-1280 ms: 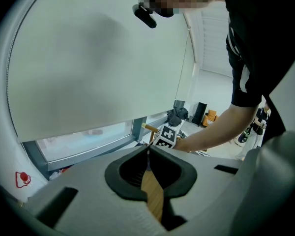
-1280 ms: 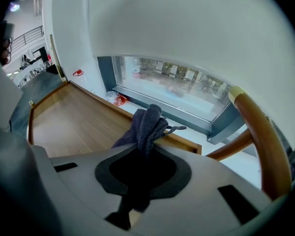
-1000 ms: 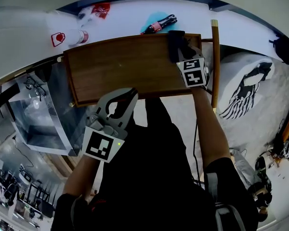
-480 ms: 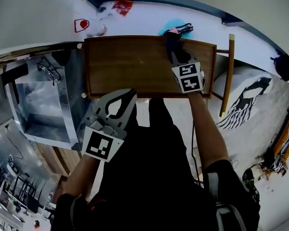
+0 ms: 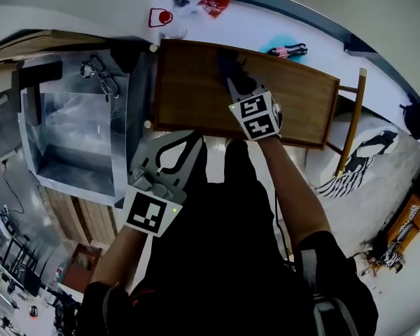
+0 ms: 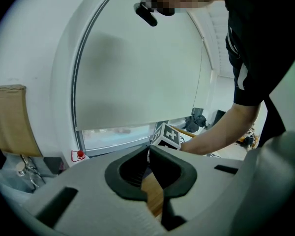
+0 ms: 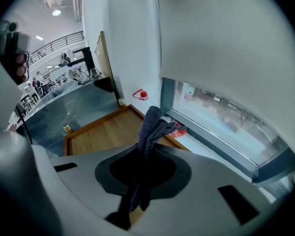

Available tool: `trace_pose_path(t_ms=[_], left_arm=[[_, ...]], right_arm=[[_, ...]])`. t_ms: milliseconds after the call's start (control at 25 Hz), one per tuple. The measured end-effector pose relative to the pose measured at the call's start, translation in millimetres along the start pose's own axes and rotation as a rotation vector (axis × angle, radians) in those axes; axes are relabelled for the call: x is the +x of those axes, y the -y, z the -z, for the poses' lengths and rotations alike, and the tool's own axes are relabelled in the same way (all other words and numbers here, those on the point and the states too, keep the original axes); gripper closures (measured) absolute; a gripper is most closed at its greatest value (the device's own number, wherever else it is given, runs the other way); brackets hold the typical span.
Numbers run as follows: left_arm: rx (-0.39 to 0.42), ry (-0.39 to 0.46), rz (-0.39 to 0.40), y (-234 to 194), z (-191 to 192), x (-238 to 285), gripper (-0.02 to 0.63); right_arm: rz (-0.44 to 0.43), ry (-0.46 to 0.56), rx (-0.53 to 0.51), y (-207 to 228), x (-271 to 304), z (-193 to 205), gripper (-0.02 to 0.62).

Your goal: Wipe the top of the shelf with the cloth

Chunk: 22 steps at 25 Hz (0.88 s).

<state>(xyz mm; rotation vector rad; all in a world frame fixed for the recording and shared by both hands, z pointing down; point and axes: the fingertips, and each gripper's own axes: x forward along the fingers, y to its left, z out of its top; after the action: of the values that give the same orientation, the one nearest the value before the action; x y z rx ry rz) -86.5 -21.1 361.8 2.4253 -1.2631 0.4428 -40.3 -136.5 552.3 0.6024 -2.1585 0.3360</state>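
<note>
The brown wooden shelf top (image 5: 301, 103) runs across the upper middle of the head view. A dark grey cloth (image 5: 229, 66) lies bunched on it, left of centre. My right gripper (image 5: 234, 84) is shut on the cloth, its marker cube just behind. In the right gripper view the cloth (image 7: 151, 124) stands up between the jaws of the right gripper (image 7: 143, 154), above the shelf top (image 7: 105, 134). My left gripper (image 5: 184, 140) hangs shut and empty by the shelf's front edge, near the person's body. The jaws of the left gripper (image 6: 149, 152) meet with nothing between them.
A metal and glass case (image 5: 70, 138) stands left of the shelf, with spectacles (image 5: 101, 75) on it. A red-and-white label (image 5: 159, 17) and a blue and red item (image 5: 287, 50) lie on the white ledge behind. A wooden rail (image 5: 351, 121) and a patterned cushion (image 5: 367, 152) are on the right.
My right gripper has dragged the cloth leftward along the shelf top, from the right end to left of centre. The left gripper has stayed put.
</note>
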Motion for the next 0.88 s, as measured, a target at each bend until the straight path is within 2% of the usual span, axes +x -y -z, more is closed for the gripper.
trace_pose_path(t_ms=[480,680,880], left_arm=[[-0.058,0.01,-0.067,-30.2,28.4,-56.2,0.577],[-0.073,0.006,-0.08,-32.3,36.8,-67.0,0.577],[-0.079,-0.004,-0.081,-30.8,43.3,-68.4,0.577]], right_arm=[[-0.166,0.02,-0.122,-121.1,44.7,-47.9,0.554],[-0.193,0.013,-0.143,-143.4,59.9,-52.5,0.554],[-0.192,-0.017,-0.14,-144.4,69.6,-38.3,0.554]])
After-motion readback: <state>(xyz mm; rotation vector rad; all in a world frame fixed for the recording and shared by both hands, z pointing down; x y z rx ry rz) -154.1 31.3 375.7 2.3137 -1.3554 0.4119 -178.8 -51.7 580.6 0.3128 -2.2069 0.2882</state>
